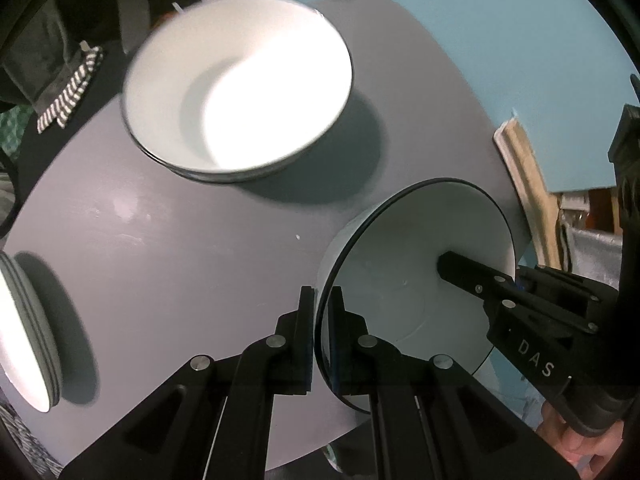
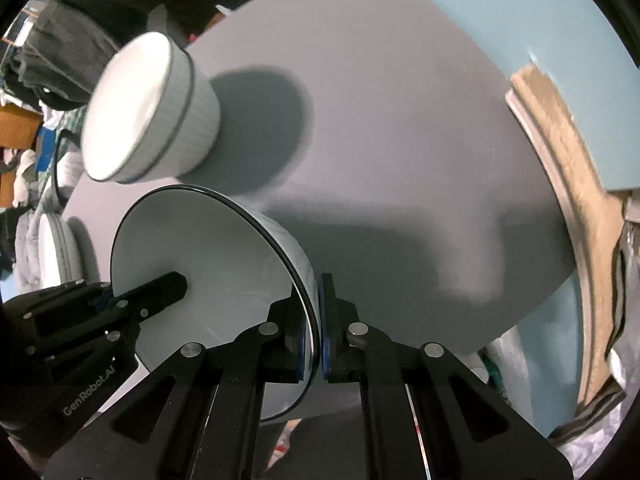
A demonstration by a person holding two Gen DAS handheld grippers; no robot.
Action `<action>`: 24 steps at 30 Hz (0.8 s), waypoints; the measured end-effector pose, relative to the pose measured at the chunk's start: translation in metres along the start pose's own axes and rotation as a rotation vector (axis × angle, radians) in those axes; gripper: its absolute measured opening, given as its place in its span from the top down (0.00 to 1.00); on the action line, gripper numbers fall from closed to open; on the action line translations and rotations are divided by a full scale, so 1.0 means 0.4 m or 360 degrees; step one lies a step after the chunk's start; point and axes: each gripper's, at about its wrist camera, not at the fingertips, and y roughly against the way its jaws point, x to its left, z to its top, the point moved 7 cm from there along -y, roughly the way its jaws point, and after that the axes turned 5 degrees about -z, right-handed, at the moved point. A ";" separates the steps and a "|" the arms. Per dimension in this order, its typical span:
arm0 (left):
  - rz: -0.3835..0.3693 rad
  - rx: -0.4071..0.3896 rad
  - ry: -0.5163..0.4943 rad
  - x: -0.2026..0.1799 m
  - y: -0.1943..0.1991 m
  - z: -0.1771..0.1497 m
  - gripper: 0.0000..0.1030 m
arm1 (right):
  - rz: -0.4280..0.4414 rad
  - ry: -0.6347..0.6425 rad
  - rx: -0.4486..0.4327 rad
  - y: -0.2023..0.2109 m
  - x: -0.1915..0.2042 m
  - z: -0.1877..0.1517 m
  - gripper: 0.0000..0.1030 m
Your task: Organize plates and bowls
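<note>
Together the left gripper [image 1: 320, 312] and right gripper [image 2: 318, 312] clamp opposite rims of the tilted bowl [image 1: 400, 280].

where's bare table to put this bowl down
The widest bare stretch of table runs from the stacked bowls toward the wall-side edge, right of the held bowl. A smaller patch lies between the stack, the edge stack and the held bowl. The left side is crowded.

Grey table [image 1: 180, 260] with stacked bowls [image 1: 236, 92]
</note>
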 end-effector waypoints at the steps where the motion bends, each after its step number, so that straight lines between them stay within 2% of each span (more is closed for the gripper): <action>1: 0.0000 -0.0013 0.0009 0.002 0.013 -0.002 0.95 | -0.0001 0.0013 -0.0010 0.005 -0.006 0.001 0.95; 7: 0.0001 -0.0090 0.0035 0.010 0.078 0.016 0.95 | -0.0006 0.0084 -0.0061 0.071 0.031 0.038 0.95; 13: 0.0008 -0.0185 0.0079 0.031 0.146 0.074 0.95 | 0.0006 0.0133 -0.0112 0.071 0.017 0.022 0.95; 24: 0.0080 -0.0292 0.0090 0.105 0.217 0.177 0.95 | 0.0030 0.0234 -0.0174 0.113 0.137 0.114 0.95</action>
